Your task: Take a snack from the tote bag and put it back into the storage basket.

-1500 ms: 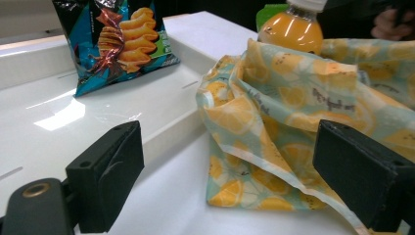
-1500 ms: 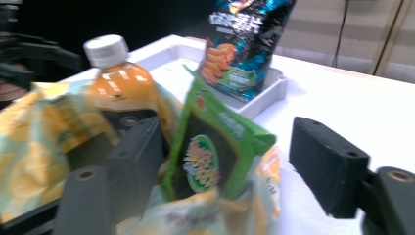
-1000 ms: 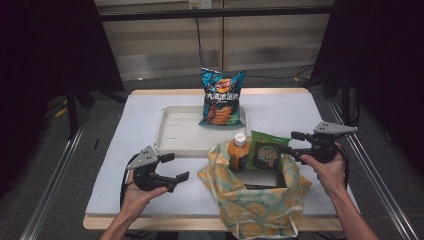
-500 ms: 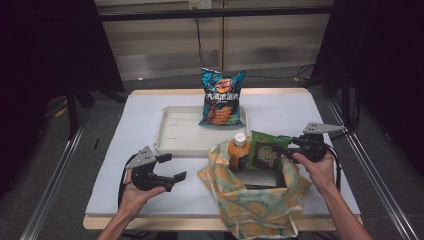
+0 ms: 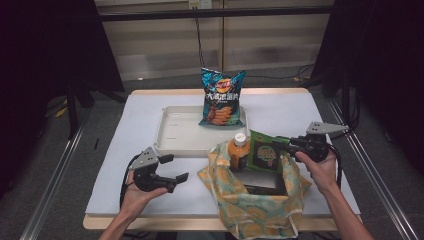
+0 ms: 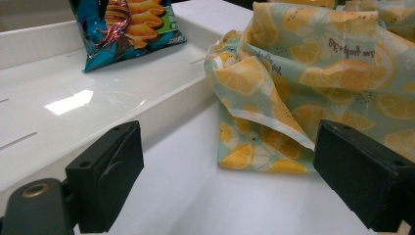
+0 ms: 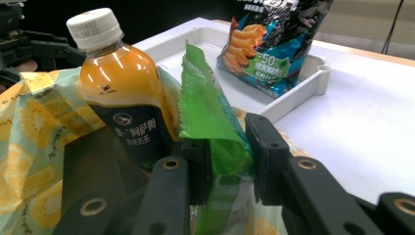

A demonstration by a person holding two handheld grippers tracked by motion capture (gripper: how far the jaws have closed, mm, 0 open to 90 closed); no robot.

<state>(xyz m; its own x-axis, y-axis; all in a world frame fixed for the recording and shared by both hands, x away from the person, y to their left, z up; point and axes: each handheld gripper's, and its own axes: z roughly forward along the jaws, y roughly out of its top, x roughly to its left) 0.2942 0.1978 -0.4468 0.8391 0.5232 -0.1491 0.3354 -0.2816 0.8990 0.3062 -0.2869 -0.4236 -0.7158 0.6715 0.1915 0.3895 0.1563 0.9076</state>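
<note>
On a white table [image 5: 125, 165] with a wooden front edge, under dim light, sits a white tray [image 5: 180, 132] with a blue chip bag [image 5: 221, 97] leaning at its far side. Around the table the room is dark: black drapes at both sides, metal rails along the floor, pale panels and a hanging cable behind. Near the front lies a lemon-print bag [image 5: 255, 205], touching the tray's corner, with an orange bottle [image 5: 238, 150] standing upright in it. Just beside the bottle stands a green packet [image 7: 208, 117], and the right gripper [image 5: 281, 143] has just been closing on it, pads now pinching its edge. Left of the bag, the left gripper [image 5: 172, 167] rests on the table, jaws apart, nothing between them.
</note>
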